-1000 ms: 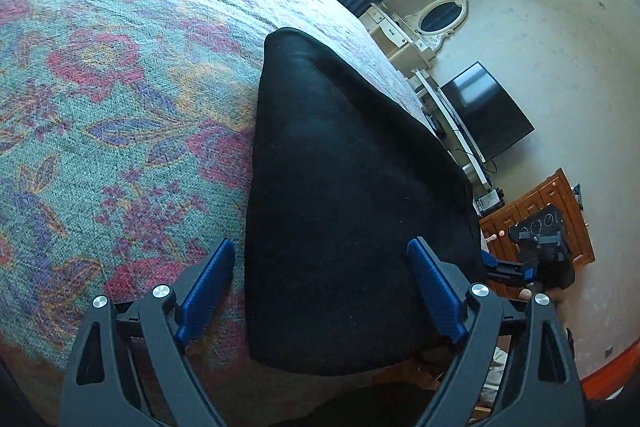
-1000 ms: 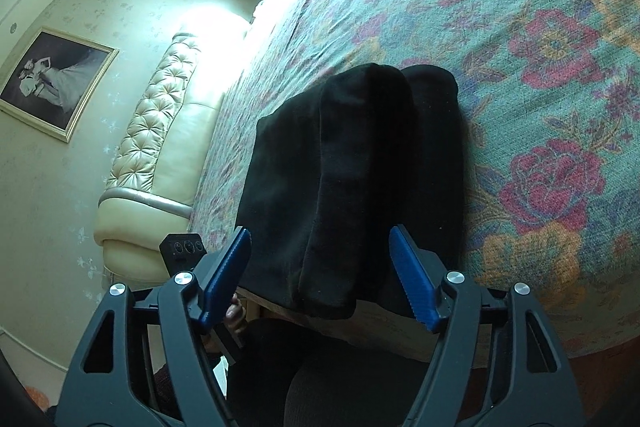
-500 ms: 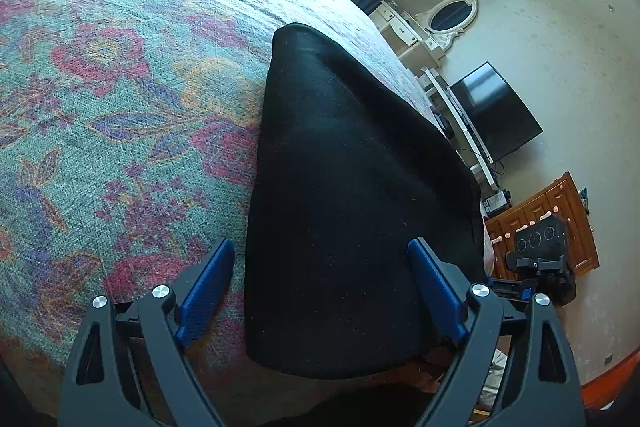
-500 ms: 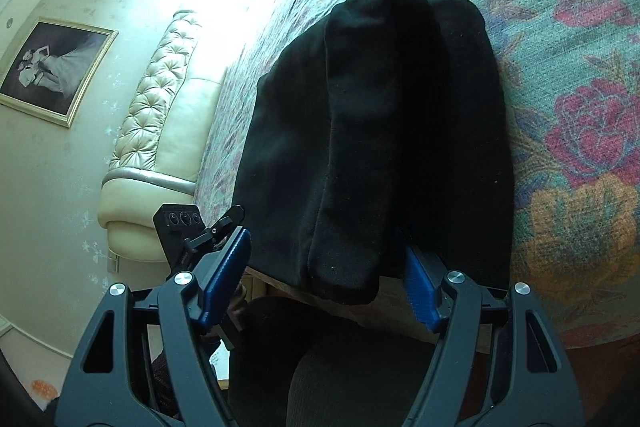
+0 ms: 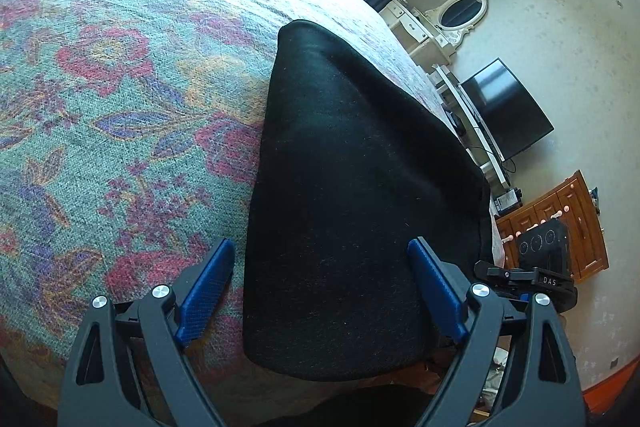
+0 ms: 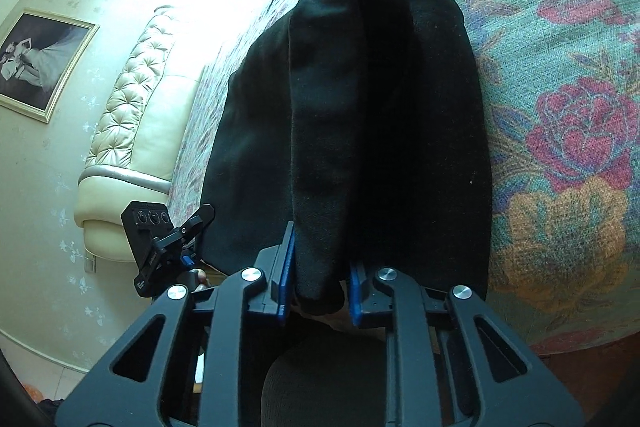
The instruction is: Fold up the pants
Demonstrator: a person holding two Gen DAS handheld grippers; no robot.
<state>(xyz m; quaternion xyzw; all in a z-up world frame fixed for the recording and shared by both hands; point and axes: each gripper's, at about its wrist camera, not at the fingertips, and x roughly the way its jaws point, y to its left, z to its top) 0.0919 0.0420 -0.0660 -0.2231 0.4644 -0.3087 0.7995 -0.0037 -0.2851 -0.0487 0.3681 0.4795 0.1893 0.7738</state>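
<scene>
Black pants lie folded lengthways on a floral bedspread, their near end at the bed's edge. My left gripper is open; its blue pads straddle that near end without touching it. In the right wrist view the pants show a raised fold down the middle. My right gripper is closing, and its blue pads pinch the near end of this fold. Each wrist view also shows the other gripper's body beyond the bed edge.
The bedspread spreads wide beyond the pants. Past the bed's far side stand a television, a wooden dresser and a vanity mirror. A cream tufted headboard and a framed picture are on the other side.
The right gripper came closer to the pants, then its jaws went from wide open to pinched on the raised fold. The left gripper stayed open and almost still.
</scene>
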